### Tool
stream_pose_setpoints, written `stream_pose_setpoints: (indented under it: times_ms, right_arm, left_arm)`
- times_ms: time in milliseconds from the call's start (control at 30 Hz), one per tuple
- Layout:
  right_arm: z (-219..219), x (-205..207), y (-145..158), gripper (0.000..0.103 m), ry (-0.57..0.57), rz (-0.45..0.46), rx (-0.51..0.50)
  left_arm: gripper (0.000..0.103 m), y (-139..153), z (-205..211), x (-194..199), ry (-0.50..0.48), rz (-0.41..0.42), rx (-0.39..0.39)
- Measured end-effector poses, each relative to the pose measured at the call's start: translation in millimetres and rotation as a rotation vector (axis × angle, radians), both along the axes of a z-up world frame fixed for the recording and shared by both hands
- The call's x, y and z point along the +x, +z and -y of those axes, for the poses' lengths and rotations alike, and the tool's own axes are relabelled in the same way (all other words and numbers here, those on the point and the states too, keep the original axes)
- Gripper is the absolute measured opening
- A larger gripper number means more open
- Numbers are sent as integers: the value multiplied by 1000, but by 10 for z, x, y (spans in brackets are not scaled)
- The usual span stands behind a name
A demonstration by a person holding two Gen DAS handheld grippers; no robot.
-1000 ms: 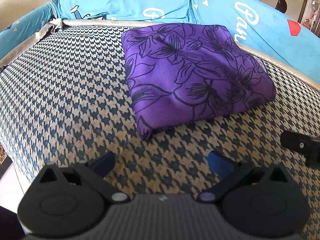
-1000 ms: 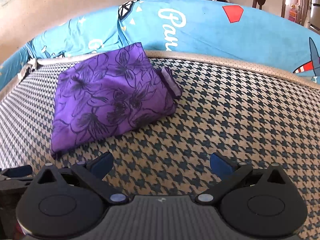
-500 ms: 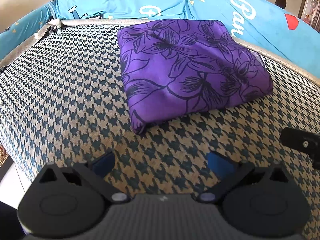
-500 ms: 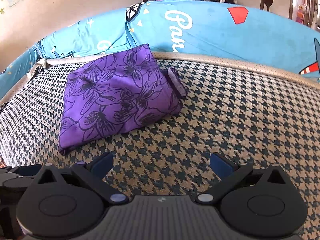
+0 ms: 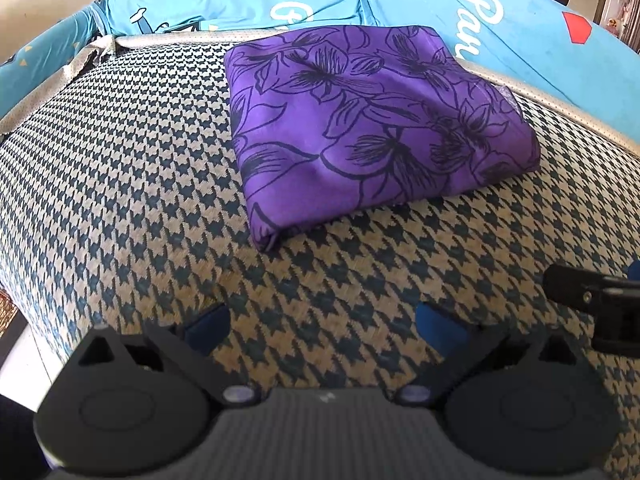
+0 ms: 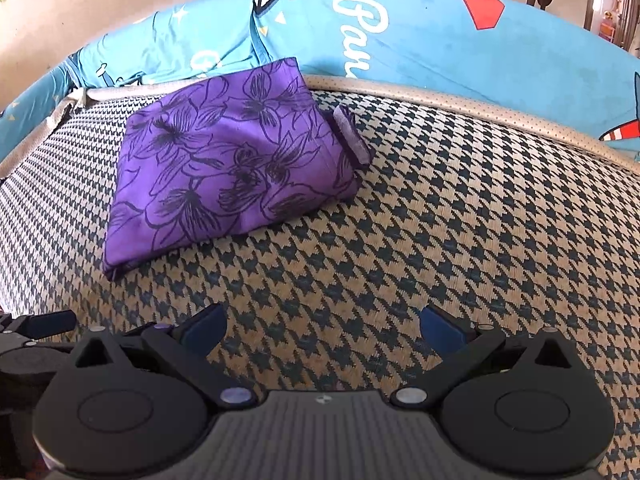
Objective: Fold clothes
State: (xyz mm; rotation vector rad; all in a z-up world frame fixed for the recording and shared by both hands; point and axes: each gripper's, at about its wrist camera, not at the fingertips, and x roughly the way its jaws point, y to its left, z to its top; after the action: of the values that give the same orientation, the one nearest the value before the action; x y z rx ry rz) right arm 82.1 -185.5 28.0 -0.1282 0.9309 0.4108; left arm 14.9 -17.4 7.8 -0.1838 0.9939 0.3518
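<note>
Nearer now: purple cloth (image 5: 372,128) ("Pa…" cushion (image 5: 500,28))

The purple garment (image 5: 372,120) — printed with black outlined flowers — lies folded into a compact, roughly square bundle, flat on the houndstooth surface (image 5: 120,168), its far edge touching the pale piping, one small hem flap sticking out at its right.

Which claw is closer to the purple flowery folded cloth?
Left, slightly. The left claw sits just below the purple flowery folded cloth's near corner; the right claw sits below and to its right, a little farther away.
</note>
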Motion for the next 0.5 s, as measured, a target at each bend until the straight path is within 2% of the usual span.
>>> stream_pose_setpoints:
  times_ms: [500]
  right_arm:
    - [40,31,-48,103,-41,-24,18]
  left_arm:
    - [103,5,0,-7,13,-4,19]
